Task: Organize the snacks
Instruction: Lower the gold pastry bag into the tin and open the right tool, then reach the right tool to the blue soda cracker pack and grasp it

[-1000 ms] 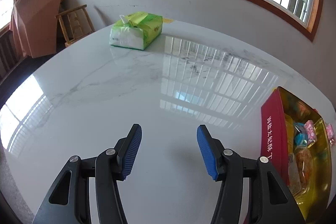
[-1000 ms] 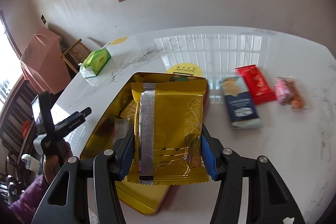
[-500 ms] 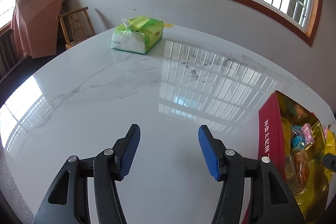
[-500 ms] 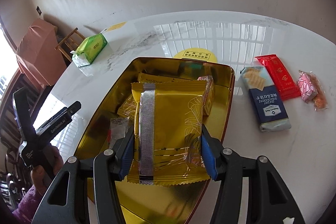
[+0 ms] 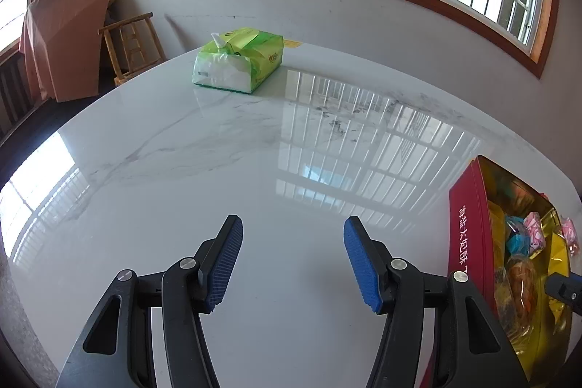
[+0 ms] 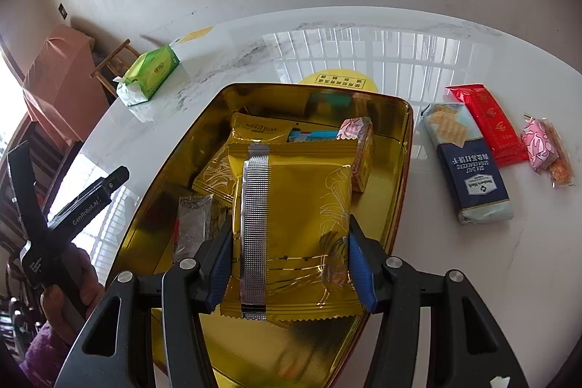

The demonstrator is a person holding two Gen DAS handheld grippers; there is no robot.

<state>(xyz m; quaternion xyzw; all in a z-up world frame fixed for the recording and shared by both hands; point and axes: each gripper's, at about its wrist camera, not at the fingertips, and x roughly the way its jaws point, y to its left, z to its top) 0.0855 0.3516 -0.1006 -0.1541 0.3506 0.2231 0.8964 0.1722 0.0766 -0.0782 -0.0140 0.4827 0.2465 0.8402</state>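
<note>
The right gripper [image 6: 289, 257] is clamping a gold packet [image 6: 294, 228] over the open tin [image 6: 402, 148], hiding snacks beneath. The left gripper [image 5: 293, 260] is hovering over bare surface [image 5: 218, 148], jaws apart and empty, the tin [image 5: 467, 224] beside it, cut off at the frame edge.

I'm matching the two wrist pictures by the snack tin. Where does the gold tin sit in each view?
Left wrist view: the gold tin is at the lower right edge, its red outer wall facing the camera, snacks inside.
Right wrist view: the gold tin fills the centre, below the gold snack packet held in the right hand-held gripper.
Shared landmark: the green tissue pack at the table's far side.
</note>
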